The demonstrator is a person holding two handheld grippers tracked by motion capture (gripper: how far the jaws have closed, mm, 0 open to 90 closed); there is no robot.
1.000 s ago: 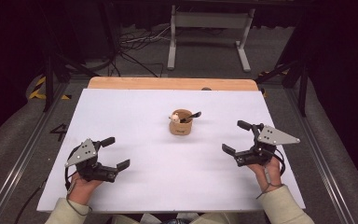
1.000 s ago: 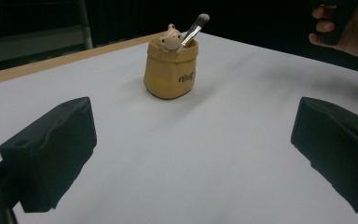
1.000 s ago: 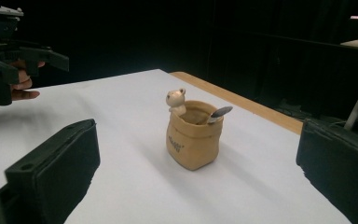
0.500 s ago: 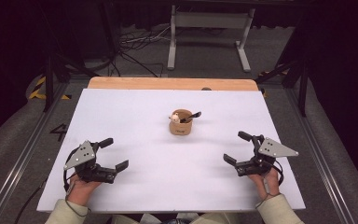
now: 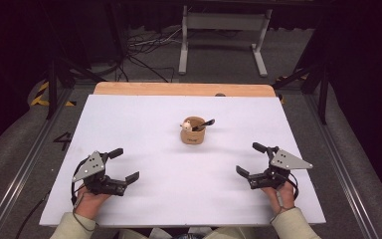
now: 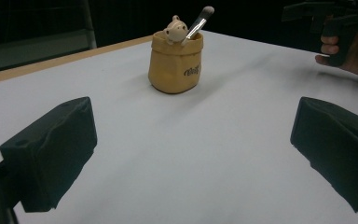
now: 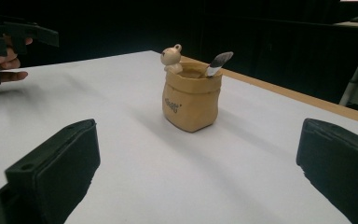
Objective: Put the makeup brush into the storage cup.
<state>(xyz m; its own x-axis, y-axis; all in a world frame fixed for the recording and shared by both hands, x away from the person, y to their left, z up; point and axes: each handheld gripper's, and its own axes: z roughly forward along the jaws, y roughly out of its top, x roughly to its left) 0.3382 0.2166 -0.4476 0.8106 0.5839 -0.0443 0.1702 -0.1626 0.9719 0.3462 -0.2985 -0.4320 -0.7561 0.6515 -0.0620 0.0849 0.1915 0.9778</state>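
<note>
In the high view, a small tan pot (image 5: 193, 133) stood on the white table (image 5: 144, 119), a little past its middle toward the far edge. A brush (image 5: 202, 124) leaned out of the pot, its handle tilted up toward the right and far side, and a small pale figure (image 5: 185, 125) sat on the pot's left rim. The left gripper (image 5: 121, 166) lay nearer than the pot and well to its left, jaws spread wide and holding nothing. The right gripper (image 5: 251, 159) lay nearer than the pot and to its right, jaws likewise wide and empty. Both were well apart from the pot; the right one looked somewhat nearer to it.

In the left gripper view, the pot (image 6: 175, 61) stood ahead, a little left of midway between the two parted jaws, with the brush (image 6: 196, 23) slanting up to the right. The other hand (image 6: 349, 49) showed at the upper right.

In the right gripper view, the pot (image 7: 192, 99) stood ahead, roughly midway between the parted jaws, and the brush (image 7: 218, 62) leaned toward the right, its bristled end up. Judged from this, the brush tilted toward the right gripper's side, so that hand seemed better placed to take it.
</note>
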